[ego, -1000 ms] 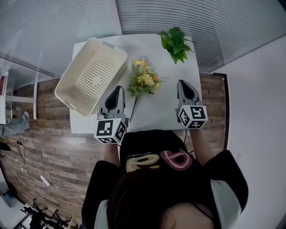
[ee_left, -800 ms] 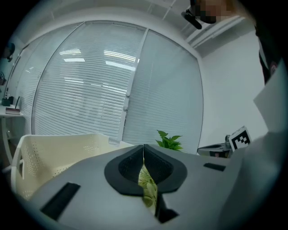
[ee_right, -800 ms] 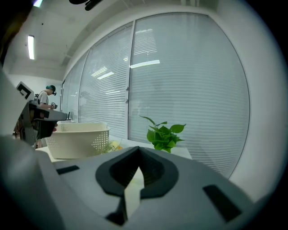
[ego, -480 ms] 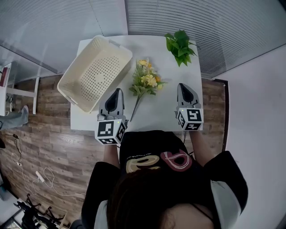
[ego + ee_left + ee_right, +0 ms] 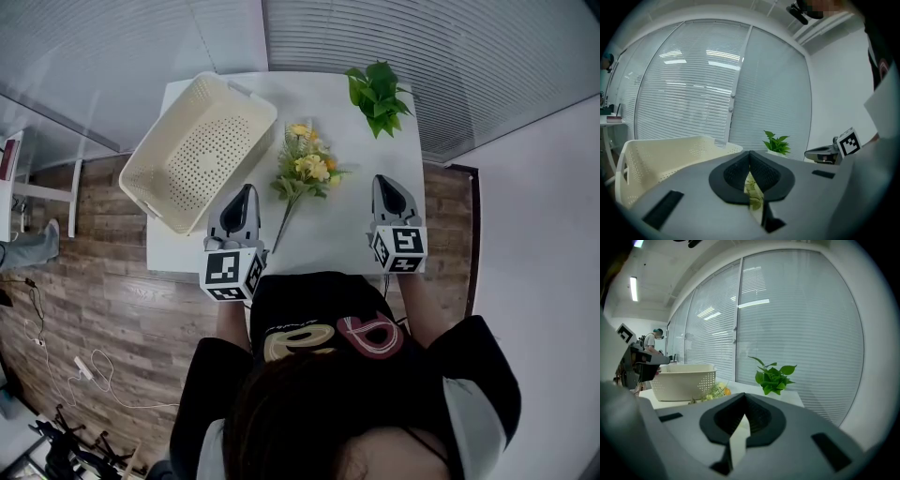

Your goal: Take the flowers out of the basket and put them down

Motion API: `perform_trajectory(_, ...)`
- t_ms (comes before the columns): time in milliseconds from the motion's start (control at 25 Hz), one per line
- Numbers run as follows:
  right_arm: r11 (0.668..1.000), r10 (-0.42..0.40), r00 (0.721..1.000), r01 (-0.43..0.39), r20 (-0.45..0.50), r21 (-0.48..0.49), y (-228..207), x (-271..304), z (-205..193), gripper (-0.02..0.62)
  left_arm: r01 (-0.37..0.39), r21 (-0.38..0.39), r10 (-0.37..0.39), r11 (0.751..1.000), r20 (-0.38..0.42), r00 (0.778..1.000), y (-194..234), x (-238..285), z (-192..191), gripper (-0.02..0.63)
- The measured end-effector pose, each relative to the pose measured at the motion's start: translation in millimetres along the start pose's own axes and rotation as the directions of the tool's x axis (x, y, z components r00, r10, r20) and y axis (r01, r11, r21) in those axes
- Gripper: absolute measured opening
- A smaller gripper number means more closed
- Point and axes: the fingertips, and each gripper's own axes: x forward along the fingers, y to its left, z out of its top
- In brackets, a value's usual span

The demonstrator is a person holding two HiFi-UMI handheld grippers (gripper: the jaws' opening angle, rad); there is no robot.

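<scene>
Slatted blinds behind glass and a wood-plank floor frame a small white table (image 5: 361, 230), and everything we care about is on it. At the upper left of the table sits the cream perforated plastic basket (image 5: 202, 155), and it's empty. The bunch of yellow flowers with green leaves (image 5: 305, 169) lies flat at the table's centre, well clear of the basket, its stem pointing down toward the near edge. A green leafy sprig (image 5: 378, 97) rests alone at the upper right.

Now the claws. The left claw (image 5: 247, 190) is pressed together with nothing in it; its own view shows the flowers only beyond the tips. The right claw (image 5: 381, 180) is together too, also empty, hovering lower right of the bunch.

By the look of it the job is done, so this is the getaway. The stem end lies just beside the left claw, so the smart play is to draw that one straight back and slightly away from centre, keeping it closed so nothing snags the stem.
</scene>
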Motion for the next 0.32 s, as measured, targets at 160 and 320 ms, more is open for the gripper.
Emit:
perform_trajectory(160, 1.0, 0.0, 1.0, 0.0, -0.007, 0.006, -0.6, 1.6, -2.9, 0.008, 0.002, 0.001, -0.002, 1.0, -0.008, 1.0, 0.2, 0.6, -1.8, 0.018)
perform_trajectory(320, 1.0, 0.002, 1.0, -0.002, -0.019, 0.002, -0.1, 3.1, -7.0, 0.008, -0.004, -0.003, 0.004, 1.0, -0.018, 1.0, 1.8, 0.7, -5.3, 0.017)
